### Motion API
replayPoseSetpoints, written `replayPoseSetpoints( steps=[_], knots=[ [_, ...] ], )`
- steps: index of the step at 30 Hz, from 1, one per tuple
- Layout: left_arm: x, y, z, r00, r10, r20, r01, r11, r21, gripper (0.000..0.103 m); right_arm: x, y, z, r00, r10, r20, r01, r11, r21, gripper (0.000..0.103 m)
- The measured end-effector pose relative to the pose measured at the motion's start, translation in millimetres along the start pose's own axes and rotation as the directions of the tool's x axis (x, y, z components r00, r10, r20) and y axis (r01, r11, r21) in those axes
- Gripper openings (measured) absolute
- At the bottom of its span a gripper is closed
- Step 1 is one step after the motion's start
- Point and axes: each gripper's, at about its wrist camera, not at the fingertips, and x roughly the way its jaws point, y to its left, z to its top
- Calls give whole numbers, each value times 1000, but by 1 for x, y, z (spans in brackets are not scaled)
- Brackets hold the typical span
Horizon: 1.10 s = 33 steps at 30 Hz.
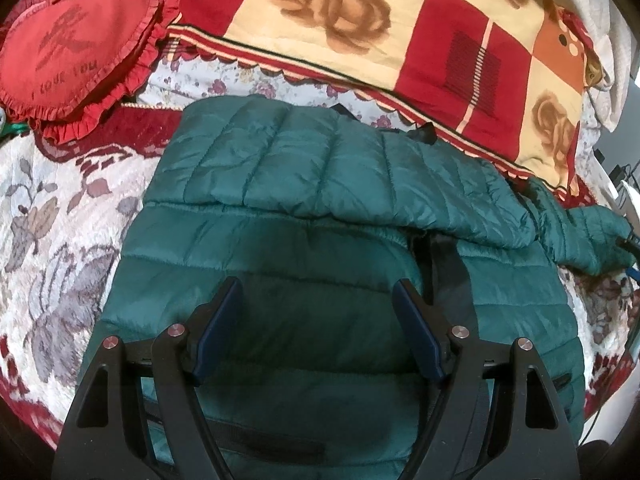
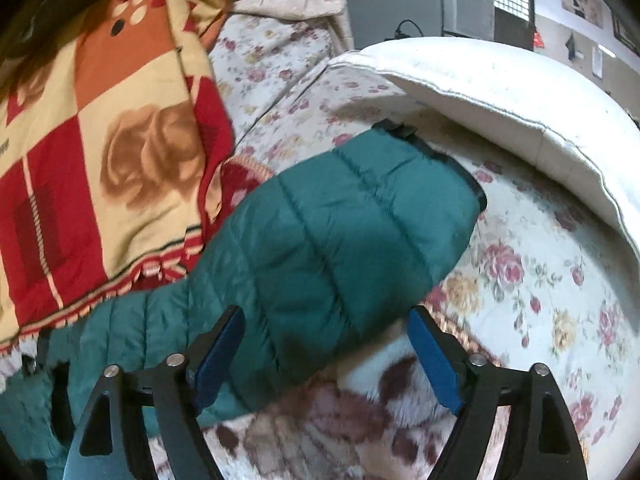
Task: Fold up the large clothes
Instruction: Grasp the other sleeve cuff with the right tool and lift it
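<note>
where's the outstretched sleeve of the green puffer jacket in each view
Left wrist view: the sleeve is small at the right edge, trailing off the jacket beyond the open left gripper.
Right wrist view: it fills the centre, cuff at upper right, just ahead of the open right gripper.
Shared landmark: the red and cream rose blanket.

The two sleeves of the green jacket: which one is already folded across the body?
The sleeve in the left wrist view, lying across the jacket body. The other sleeve still stretches out onto the floral bedsheet.
</note>
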Motion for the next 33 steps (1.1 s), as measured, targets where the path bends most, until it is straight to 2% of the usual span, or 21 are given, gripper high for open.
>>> replayPoseSetpoints(
  steps=[6, 9, 12, 13, 15, 16, 17, 18, 24, 27, 33],
  knots=[
    [3, 1, -1, 1000, -2, -7, 2, 1000, -1, 78, 14, -7, 16, 1000, -12, 10, 11, 999, 51, 87],
    [5, 1, -1, 1000, -3, -11, 3, 1000, -7, 78, 26, -20, 21, 1000, 4, 1, -4, 992, 129, 87],
    [8, 1, -2, 1000, 0, -18, 0, 1000, -5, 78, 29, -22, 26, 999, 12, 35, -17, 990, 141, 87],
    [9, 1, -2, 1000, 3, -19, -3, 1000, -2, 78, 30, -21, 27, 999, 9, 37, -14, 991, 135, 85],
    [9, 1, -3, 1000, 6, -19, -6, 1000, 4, 78, 31, -19, 28, 999, 8, 46, -13, 993, 115, 47],
    [9, 1, -3, 1000, 7, -19, -7, 1000, 5, 78, 31, -20, 29, 999, 9, 50, -14, 993, 114, 42],
    [10, 1, -3, 1000, 7, -19, -7, 1000, 5, 78, 26, -24, 28, 997, 17, 82, -26, 992, 121, 29],
    [10, 1, -3, 1000, 6, -19, -6, 1000, 4, 78, 21, -26, 27, 994, 27, 108, -40, 992, 122, 20],
    [7, 4, -2, 1000, -6, -13, 6, 1000, -10, 78, -5, -12, 20, 981, 121, 151, -128, 991, 39, 14],
    [1, 5, -2, 1000, -17, -4, 17, 1000, -20, 78, -17, 1, 13, 968, 193, 162, -197, 980, 4, 12],
    [-15, 8, -1, 999, -26, 31, 27, 999, -23, 78, -46, 58, -12, 934, 332, 134, -315, 939, -137, 10]
  ],
)
